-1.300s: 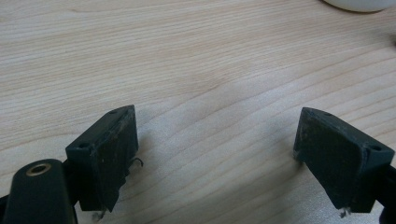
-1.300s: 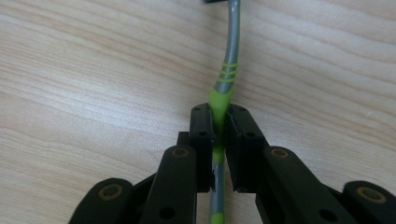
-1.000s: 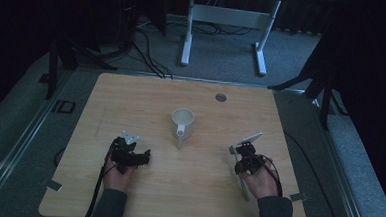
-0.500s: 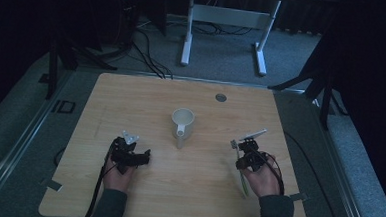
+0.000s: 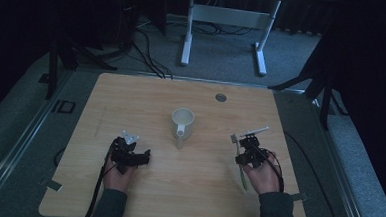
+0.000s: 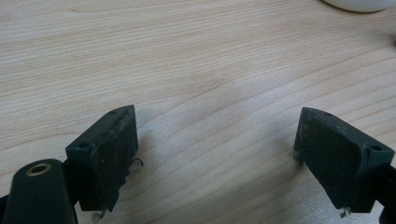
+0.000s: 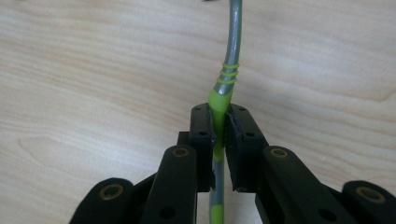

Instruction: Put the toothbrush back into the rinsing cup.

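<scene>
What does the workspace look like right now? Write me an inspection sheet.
Surface: light wooden table, with a round grommet near the far edge.
Job's things: green and grey toothbrush; white mug upright at mid-table, handle towards the person.
Clutter: nothing seen.
Grippers: right gripper shut on the toothbrush handle; left gripper open over bare wood.
Cables: one trails from each gripper; more lie on the floor beyond the table.
Surroundings: grey carpet, white desk frame, dark stands.

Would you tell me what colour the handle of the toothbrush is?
Bright green and grey; the toothbrush shows best in the right gripper view.
</scene>
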